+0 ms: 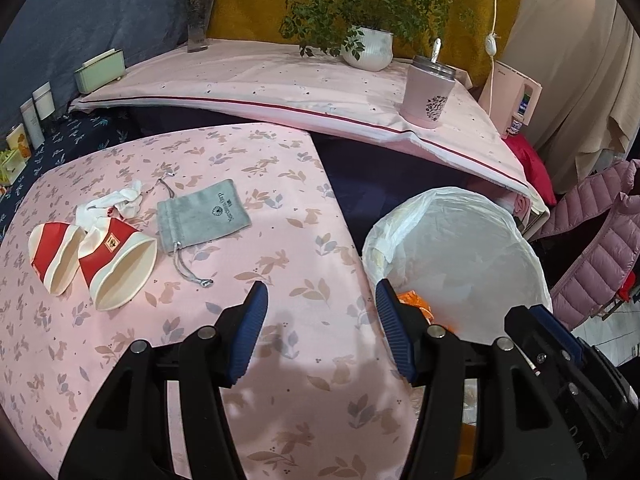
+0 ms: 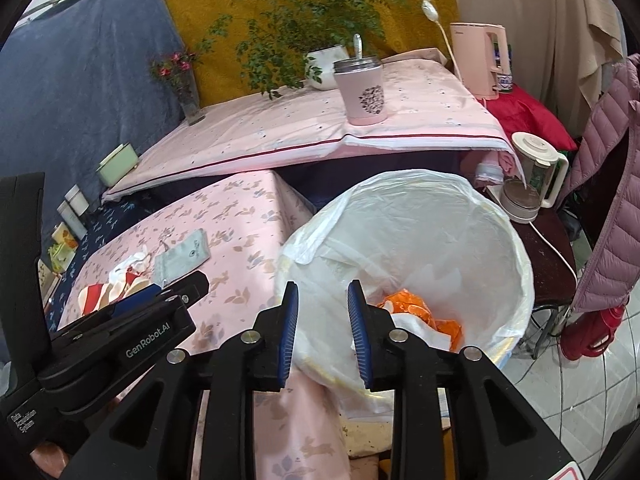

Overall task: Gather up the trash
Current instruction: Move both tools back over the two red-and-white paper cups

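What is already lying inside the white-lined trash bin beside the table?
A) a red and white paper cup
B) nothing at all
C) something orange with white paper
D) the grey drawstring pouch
C: an orange wrapper and white paper lie in the trash bin, while both paper cups and the grey pouch sit on the table.

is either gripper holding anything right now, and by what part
Nothing is held. The left gripper is open over the pink tablecloth, and the right gripper is open above the trash bin, with nothing between the pads of either.
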Available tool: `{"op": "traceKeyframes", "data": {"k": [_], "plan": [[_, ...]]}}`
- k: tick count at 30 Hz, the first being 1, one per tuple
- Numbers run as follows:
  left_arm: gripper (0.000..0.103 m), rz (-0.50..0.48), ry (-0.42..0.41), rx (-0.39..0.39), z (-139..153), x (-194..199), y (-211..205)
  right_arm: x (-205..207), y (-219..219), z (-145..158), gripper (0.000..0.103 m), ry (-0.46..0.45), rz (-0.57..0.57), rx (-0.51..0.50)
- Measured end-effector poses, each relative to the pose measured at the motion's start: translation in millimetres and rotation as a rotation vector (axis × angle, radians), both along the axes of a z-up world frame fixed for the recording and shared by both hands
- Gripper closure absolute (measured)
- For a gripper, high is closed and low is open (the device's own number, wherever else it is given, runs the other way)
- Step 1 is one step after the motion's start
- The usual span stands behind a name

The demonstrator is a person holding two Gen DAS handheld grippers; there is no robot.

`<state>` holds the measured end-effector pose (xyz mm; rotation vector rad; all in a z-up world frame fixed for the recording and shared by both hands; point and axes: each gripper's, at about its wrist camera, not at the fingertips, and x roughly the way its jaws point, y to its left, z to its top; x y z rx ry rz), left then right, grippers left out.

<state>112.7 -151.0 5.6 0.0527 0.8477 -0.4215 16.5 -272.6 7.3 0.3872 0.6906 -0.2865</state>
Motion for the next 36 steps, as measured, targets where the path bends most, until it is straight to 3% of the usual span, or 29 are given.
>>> {"op": "traceKeyframes", "data": {"k": [11, 14, 25, 36], "plan": [[0.050, 0.091, 0.021, -0.015, -7.0, 13.2, 47.7, 14.9, 33.6, 1.8, 0.076, 0.015, 0.064, -0.023], [0.050, 0.120, 0.024, -0.021, -9.0, 16.2, 64.4, 18.3, 43.7, 1.0, 0.070, 0.019, 0.080, -0.026], [0.032, 0.292, 0.013, 0.016, -19.8, 28.5, 143.4, 37.2, 101.0, -3.3, 0.067, 0.039, 0.198, -0.036], [0.021, 0.443, 0.045, 0.065, -42.4, 46.0, 228.6, 61.3, 164.9, -15.3, 0.066, 0.064, 0.340, -0.016]]}}
